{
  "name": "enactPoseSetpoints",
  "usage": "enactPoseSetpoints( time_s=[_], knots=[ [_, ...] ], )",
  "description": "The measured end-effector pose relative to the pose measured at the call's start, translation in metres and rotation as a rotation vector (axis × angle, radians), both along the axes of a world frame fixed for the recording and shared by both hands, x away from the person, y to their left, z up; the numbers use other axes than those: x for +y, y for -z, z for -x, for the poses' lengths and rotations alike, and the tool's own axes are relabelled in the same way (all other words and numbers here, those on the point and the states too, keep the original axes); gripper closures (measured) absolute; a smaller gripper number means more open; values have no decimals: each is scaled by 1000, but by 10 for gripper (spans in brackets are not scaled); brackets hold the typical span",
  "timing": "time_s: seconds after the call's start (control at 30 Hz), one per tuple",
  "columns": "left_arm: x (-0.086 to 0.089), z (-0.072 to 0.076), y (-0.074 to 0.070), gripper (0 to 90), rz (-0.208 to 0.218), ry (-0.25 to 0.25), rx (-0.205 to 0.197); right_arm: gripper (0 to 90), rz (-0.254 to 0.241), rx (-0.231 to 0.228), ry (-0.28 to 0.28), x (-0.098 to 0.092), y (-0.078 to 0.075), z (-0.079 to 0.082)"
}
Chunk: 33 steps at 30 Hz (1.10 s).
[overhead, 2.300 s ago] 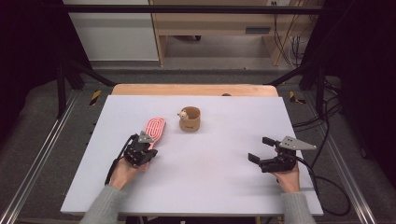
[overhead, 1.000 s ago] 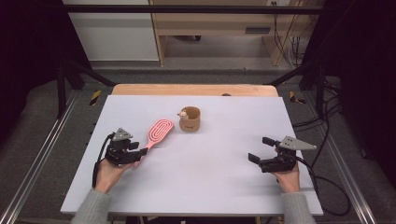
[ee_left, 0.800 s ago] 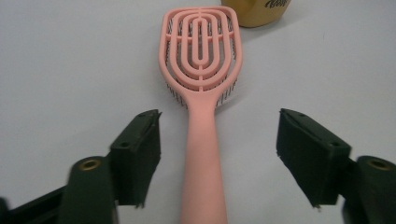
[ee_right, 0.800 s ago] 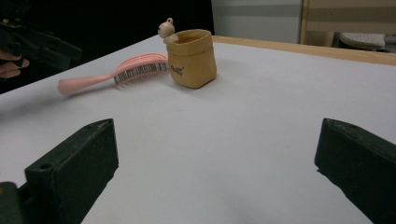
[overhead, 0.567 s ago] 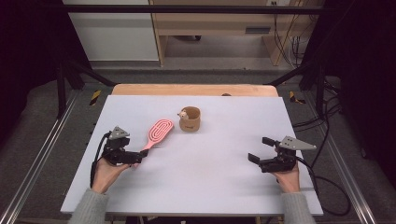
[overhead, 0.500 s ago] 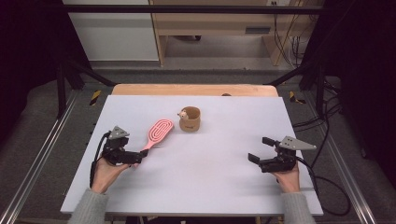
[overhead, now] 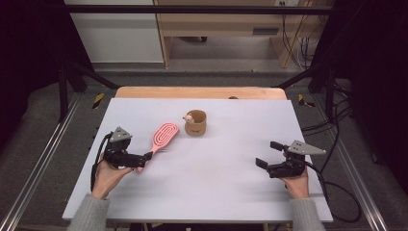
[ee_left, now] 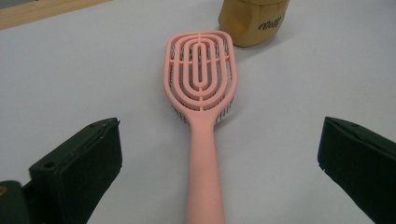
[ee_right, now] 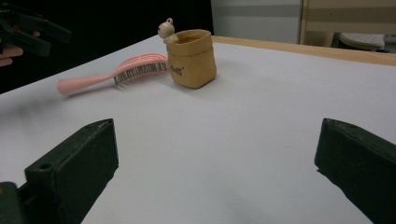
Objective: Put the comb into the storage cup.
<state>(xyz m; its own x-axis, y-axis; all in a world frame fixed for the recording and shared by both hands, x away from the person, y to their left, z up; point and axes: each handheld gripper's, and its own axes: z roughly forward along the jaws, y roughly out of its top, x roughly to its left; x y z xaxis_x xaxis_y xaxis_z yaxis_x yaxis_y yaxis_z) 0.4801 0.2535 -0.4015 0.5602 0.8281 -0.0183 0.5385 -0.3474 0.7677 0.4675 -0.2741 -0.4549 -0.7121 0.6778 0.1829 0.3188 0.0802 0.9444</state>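
Pink hairbrush (ee_left: 201,93) lies flat on the white table (overhead: 226,183), head just beside the tan pouch (overhead: 196,123); judged light, rigid plastic, best gripped at the slim handle. Left gripper (ee_left: 219,163) stands wide apart, handle between its jaws, untouched. Right gripper (overhead: 267,155) wide apart, empty, well clear

Both grippers (overhead: 145,157) (overhead: 269,154) agape (hands low)

Between wide-apart black jaws, a tan pouch (ee_right: 192,58) with a small figure stands toward the table's (ee_right: 261,140) far edge, touching a pink hairbrush (ee_right: 114,74).
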Motion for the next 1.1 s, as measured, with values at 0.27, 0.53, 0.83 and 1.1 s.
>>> enactPoseSetpoints(
  time_s=[0.27,0.53,0.83,1.1],
  knots=[
    [-1,-10,6,0,-18,-5,30,1,0,0,-1,0,0,0],
    [-7,-22,14,0,-54,-11,55,2,1,0,-1,0,0,0],
    [-12,-30,20,1,-54,-12,76,2,3,2,-3,0,0,0],
    [-15,-36,26,8,-74,-6,88,1,0,2,-2,0,0,0]
  ],
)
